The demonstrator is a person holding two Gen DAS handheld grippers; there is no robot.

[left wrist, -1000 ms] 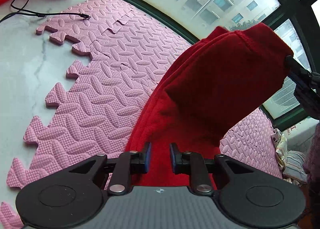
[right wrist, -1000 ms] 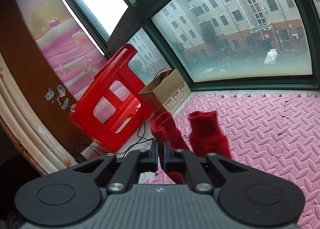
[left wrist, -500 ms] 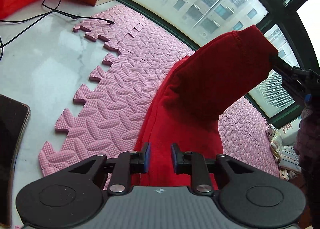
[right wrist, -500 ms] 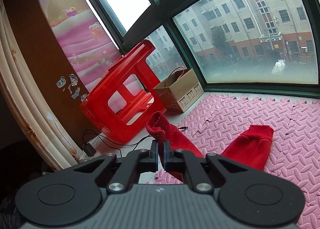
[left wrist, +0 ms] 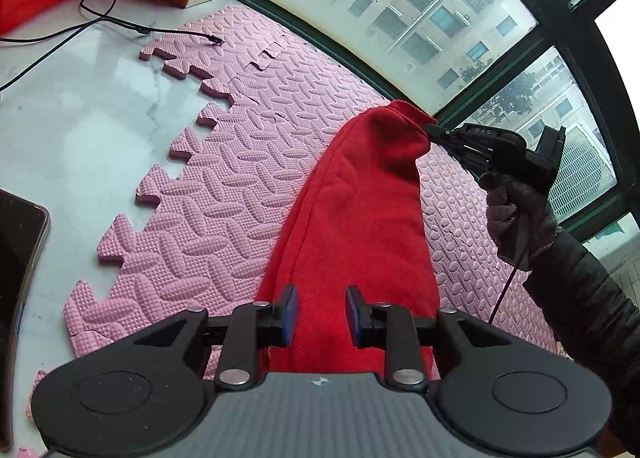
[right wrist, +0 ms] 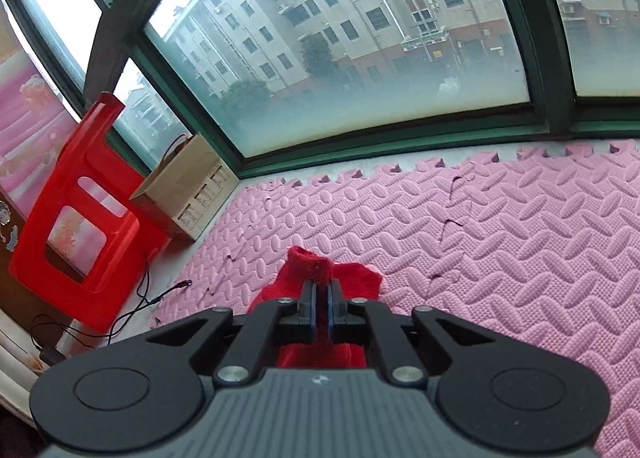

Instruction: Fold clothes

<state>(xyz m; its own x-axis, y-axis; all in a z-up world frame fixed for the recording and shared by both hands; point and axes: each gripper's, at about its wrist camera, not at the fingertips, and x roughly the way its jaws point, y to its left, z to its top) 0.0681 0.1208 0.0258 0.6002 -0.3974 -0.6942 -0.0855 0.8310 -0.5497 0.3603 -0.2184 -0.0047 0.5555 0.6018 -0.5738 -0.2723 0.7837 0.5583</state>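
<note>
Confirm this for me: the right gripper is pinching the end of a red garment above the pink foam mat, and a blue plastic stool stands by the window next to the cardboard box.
One thing is wrong: the stool is red, not blue, as the right wrist view shows. The rest holds: the right gripper pinches the end of the red garment above the pink foam mat, and the stool stands by the window next to the cardboard box.

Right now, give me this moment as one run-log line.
step: fold | left gripper: opening, red fleece garment between its jaws | right gripper: pinching garment's far end | surface: pink foam mat
</note>
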